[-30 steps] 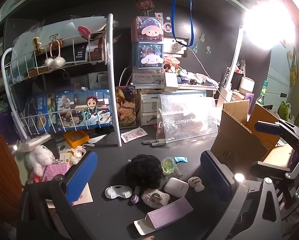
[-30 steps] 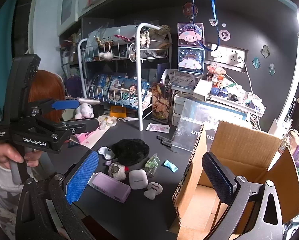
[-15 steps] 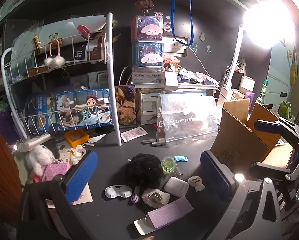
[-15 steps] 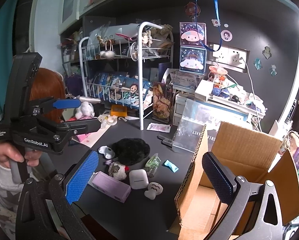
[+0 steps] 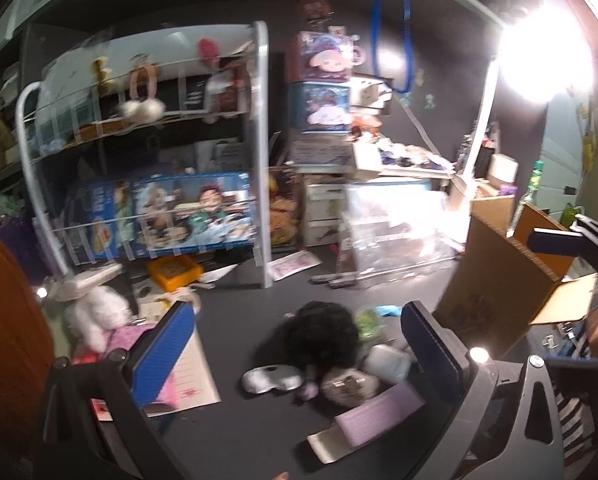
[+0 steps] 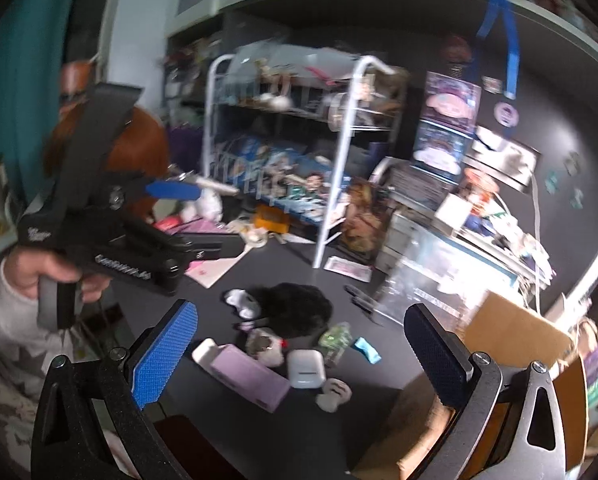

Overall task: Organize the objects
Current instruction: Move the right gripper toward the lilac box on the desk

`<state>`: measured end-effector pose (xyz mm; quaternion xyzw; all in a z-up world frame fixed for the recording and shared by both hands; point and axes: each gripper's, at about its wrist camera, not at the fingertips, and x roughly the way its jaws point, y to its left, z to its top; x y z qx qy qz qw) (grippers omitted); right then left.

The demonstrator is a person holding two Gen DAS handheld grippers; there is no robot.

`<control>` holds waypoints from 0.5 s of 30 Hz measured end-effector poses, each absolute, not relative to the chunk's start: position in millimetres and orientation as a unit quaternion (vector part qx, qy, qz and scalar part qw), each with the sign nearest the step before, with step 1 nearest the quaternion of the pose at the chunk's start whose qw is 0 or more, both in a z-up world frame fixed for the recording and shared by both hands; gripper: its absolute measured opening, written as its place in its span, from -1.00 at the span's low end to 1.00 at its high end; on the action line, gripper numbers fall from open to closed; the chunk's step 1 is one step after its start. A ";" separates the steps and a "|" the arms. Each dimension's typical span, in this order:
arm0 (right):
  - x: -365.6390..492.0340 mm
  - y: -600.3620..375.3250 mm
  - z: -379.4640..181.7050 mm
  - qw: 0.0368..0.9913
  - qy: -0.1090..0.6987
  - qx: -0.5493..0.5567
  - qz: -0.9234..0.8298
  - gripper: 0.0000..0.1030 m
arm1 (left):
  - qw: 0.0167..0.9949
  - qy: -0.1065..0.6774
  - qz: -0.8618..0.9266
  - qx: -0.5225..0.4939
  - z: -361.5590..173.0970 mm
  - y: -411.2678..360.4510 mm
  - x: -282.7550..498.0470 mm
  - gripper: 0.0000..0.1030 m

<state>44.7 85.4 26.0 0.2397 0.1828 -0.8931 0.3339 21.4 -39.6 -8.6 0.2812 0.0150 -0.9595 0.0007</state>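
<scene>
On the dark desk [image 5: 239,420], right at the middle of things, sits the black fluffy pouch [image 5: 319,336], and everything gets placed off that. Both frames are motion-blurred, so fine detail is hard to call.

Left gripper [image 5: 299,344] hangs above the desk with its jaws spread wide, nothing between the blue pads; the pouch shows in the gap beyond them. Right gripper [image 6: 301,354] is just as wide open, also empty, poised over the same cluster.

Just in front of the pouch, on its near side in the left view: a small white eye-mask shape [image 5: 271,378], a greyish furry charm [image 5: 349,384], and a white earbud case [image 5: 387,362] touching that charm. Nearer still lies a lilac box [image 5: 379,410]. Tucked at the pouch's right edge there's a green translucent packet [image 5: 367,318], with a small blue wrapped sweet [image 6: 367,349] just beyond it.

Well to the right of the pouch stands the open cardboard box [image 5: 499,292], flaps up. Behind the pouch and to its left rises the white wire rack [image 5: 261,160], anime boxes on its lower shelf. Left of the pouch, near the edge, sits a white plush bunny [image 5: 95,312].

From the right camera, the left gripper appears at the left, gripped by the person's hand [image 6: 55,276].
</scene>
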 end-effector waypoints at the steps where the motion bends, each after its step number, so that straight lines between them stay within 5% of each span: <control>1: 44.4 76.9 22.2 0.341 0.189 0.246 -0.887 1.00 | 0.008 0.012 -0.959 0.285 -11.3 -44.9 22.1 0.99; 15: 3.4 28.9 -90.8 0.383 0.253 0.379 -0.803 0.67 | -0.011 0.043 -0.938 0.345 -64.9 -84.0 20.5 0.99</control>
